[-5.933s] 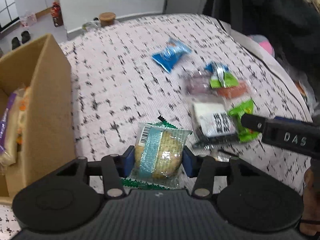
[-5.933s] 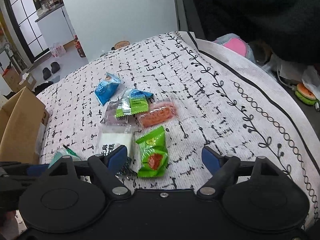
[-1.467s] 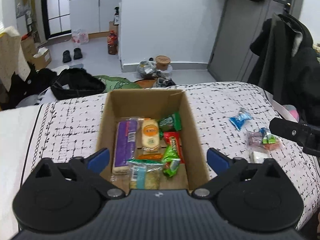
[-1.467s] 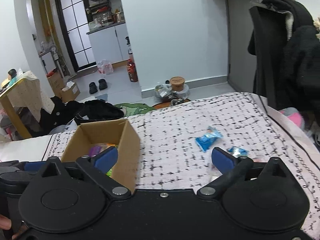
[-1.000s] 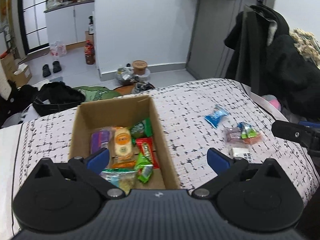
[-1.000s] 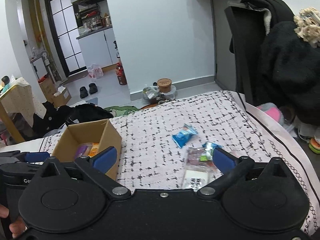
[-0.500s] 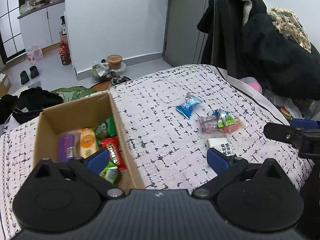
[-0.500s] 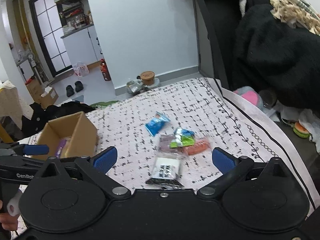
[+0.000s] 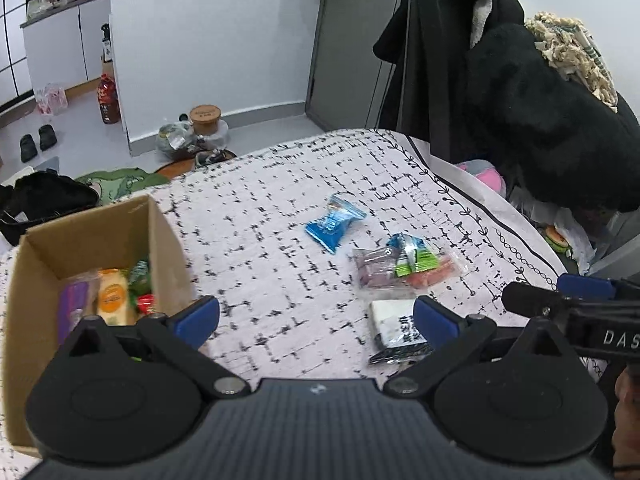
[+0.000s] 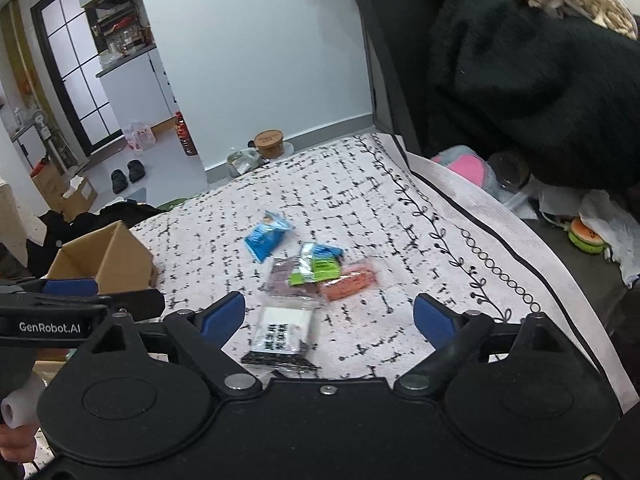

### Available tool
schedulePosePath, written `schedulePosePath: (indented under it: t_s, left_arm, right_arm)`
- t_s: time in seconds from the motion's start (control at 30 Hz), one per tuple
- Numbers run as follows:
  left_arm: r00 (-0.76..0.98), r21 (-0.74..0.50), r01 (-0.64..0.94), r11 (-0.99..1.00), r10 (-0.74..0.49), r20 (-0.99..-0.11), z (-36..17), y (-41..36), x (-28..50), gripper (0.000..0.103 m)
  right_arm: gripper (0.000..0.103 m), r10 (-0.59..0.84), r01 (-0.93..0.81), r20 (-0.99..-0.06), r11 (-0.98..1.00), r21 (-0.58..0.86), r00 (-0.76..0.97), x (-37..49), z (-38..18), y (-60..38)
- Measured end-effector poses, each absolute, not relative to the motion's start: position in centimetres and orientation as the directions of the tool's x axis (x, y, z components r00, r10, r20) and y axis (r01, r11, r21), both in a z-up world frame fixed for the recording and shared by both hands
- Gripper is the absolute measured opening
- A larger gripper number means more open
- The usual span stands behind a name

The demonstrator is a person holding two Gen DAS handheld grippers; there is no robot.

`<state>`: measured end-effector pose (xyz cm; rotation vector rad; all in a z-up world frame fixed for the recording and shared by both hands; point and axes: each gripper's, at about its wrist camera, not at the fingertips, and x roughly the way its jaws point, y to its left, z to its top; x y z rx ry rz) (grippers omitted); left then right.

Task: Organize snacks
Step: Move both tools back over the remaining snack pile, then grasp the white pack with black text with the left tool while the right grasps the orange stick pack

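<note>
Loose snacks lie on a white, black-patterned cloth: a blue packet (image 9: 334, 227) (image 10: 266, 236), a green-and-blue packet (image 9: 412, 258) (image 10: 318, 265) on a purple one (image 10: 282, 276), an orange one (image 10: 349, 282), and a white packet with a barcode label (image 9: 394, 324) (image 10: 284, 330). A cardboard box (image 9: 162, 240) (image 10: 116, 258) at the left holds several snacks. My left gripper (image 9: 316, 318) is open and empty, between the box and the white packet. My right gripper (image 10: 328, 318) hovers above the white packet, its jaws closing but wide apart with nothing pressed between them.
Dark coats (image 9: 520, 96) hang at the right beyond the cloth's bordered edge (image 10: 500, 248). On the floor behind stand a lidded tub (image 9: 205, 118), a red bottle (image 9: 108, 98) and slippers (image 9: 38, 142). A hand (image 10: 16, 436) grips the left tool's handle.
Both grippers have swung right and lower, away from the box toward the loose snacks. The box has slid to the left edge of both views. The right jaws have narrowed slightly.
</note>
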<state>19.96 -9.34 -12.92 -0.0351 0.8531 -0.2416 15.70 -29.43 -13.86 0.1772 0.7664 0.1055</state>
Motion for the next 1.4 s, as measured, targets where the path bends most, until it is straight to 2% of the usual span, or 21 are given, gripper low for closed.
schedulePosePath:
  t_s: [0.47,0.7,0.87,1.1,1.17,1.27,1.3,1.4]
  left_arm:
    - [0.572,-0.119,0.248,0.961,-0.244,-0.783,-15.8,-14.4,22.0,0.101]
    - [0.55,-0.129,0.254,0.959,-0.252,-0.796,-17.1,-16.3,22.8,0.101]
    - [0.529,-0.136,0.238,0.962,-0.246,-0.812,-18.4,-17.2,23.7,0.1]
    - [0.494,-0.119,0.251,0.961,-0.233,-0.838,-20.1,-18.4,24.5,0.095]
    - [0.482,-0.119,0.254,0.96,-0.233,-0.845,-20.6,-18.6,24.8,0.092]
    - [0.465,-0.101,0.25,0.963,-0.211,-0.86,-21.5,-18.9,25.4,0.08]
    - [0.458,-0.094,0.243,0.966,-0.2,-0.866,-21.8,-18.9,25.6,0.07]
    - [0.45,-0.089,0.222,0.971,-0.183,-0.874,-22.3,-18.5,25.9,0.054]
  right_arm:
    - [0.086,0.145,0.015,-0.689,0.975,0.221,0.71,17.0,-16.6,-33.0]
    - [0.08,0.15,0.064,-0.711,0.962,0.266,0.687,17.9,-18.3,-35.0]
    - [0.08,0.158,0.106,-0.719,0.945,0.308,0.677,18.6,-19.4,-36.4]
    - [0.076,0.182,0.135,-0.732,0.926,0.351,0.657,20.0,-20.9,-37.2]
    - [0.075,0.191,0.133,-0.729,0.923,0.361,0.657,20.3,-21.1,-37.2]
    - [0.074,0.193,0.123,-0.726,0.925,0.358,0.66,20.8,-21.4,-37.1]
    - [0.074,0.196,0.121,-0.726,0.926,0.359,0.659,21.0,-21.4,-37.1]
    - [0.071,0.202,0.112,-0.725,0.927,0.359,0.658,21.6,-21.7,-36.9]
